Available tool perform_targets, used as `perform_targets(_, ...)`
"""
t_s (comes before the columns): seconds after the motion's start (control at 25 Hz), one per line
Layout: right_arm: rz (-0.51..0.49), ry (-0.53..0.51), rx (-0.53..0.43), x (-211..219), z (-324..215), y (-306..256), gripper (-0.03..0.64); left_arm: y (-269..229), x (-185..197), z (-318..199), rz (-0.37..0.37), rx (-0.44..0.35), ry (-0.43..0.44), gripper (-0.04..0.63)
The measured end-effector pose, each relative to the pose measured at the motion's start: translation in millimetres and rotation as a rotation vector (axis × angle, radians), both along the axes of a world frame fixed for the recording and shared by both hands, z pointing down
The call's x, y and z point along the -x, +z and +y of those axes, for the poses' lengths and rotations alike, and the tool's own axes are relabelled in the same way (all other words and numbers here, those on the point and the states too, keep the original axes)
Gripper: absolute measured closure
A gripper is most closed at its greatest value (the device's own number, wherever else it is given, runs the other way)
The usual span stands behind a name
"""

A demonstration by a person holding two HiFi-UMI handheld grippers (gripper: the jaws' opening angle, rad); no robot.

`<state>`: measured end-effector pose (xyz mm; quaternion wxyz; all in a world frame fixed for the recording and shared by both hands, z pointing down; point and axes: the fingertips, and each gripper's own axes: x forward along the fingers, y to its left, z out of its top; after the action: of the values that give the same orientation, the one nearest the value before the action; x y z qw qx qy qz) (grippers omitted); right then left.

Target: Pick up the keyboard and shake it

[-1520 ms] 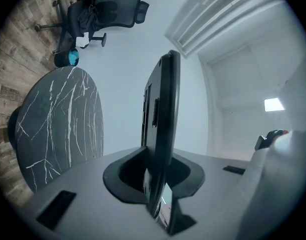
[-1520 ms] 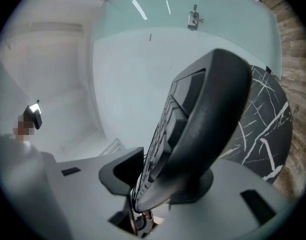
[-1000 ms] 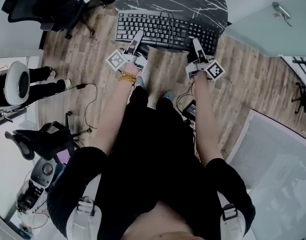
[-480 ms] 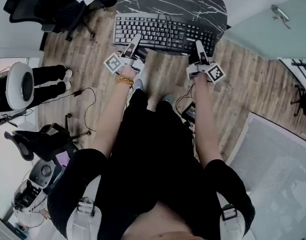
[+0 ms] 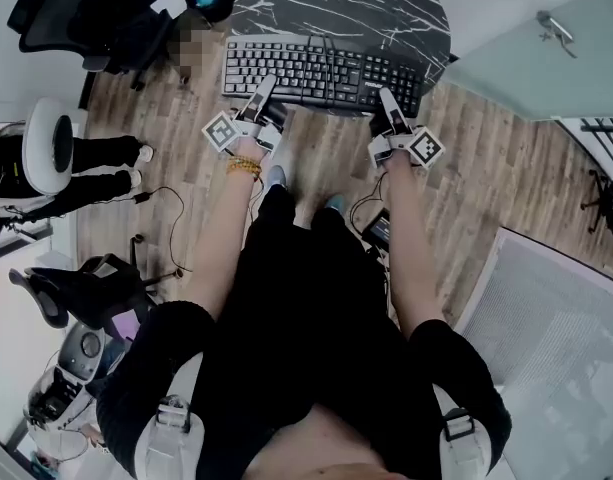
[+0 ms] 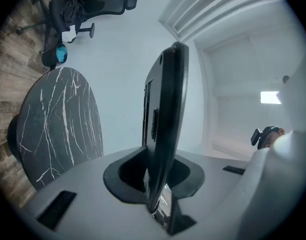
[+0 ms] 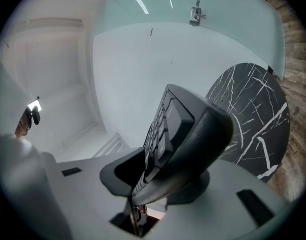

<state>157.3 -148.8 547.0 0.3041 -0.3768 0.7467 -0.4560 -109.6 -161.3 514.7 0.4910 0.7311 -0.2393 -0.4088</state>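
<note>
Pinched at upper centre, above the marble table point(image 5: 346, 3): keyboard point(image 5: 321, 68), in left gripper point(image 5: 261, 96) and right gripper point(image 5: 386, 103), right jaws just squeezed tighter. Keep both grips firm; shake in short, even strokes.

The keyboard point(image 5: 321, 68) is black, the table point(image 5: 366, 8) black marble veined white.
</note>
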Motion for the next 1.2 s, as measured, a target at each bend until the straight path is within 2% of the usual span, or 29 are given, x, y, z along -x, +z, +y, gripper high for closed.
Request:
perform_targets(0.24,-0.059,0.008,-0.034,2,5,-9,0.514,-2,2,0,-0.008,-0.030,-0.007,0.526)
perform_targets(0.36,-0.081,0.021,-0.079,3,12,-20,0.521,-11,4,-1,-0.037,-0.063,-0.049,0.517)
perform_targets(0.48,-0.070,0.002,-0.094,6,15,-24,0.522,-17,9,-7,-0.057,-0.039,-0.123,0.480)
perform_targets(0.56,-0.051,-0.028,-0.102,10,18,-24,0.524,-13,15,-12,-0.027,-0.004,-0.166,0.476)
perform_targets(0.64,-0.045,-0.046,-0.113,13,22,-25,0.525,-4,20,-14,0.022,0.020,-0.177,0.503)
perform_targets(0.84,-0.051,-0.016,-0.168,7,21,-36,0.514,-11,17,-9,0.087,-0.021,-0.091,0.523)
perform_targets(0.96,-0.067,-0.004,-0.184,7,17,-42,0.499,-11,19,-8,0.144,-0.026,-0.086,0.525)
perform_targets(1.08,-0.091,0.026,-0.181,2,9,-44,0.462,-4,20,-6,0.168,-0.007,-0.091,0.523)
perform_targets(1.2,-0.072,0.032,-0.166,1,5,-42,0.459,0,20,-2,0.179,0.006,-0.100,0.523)
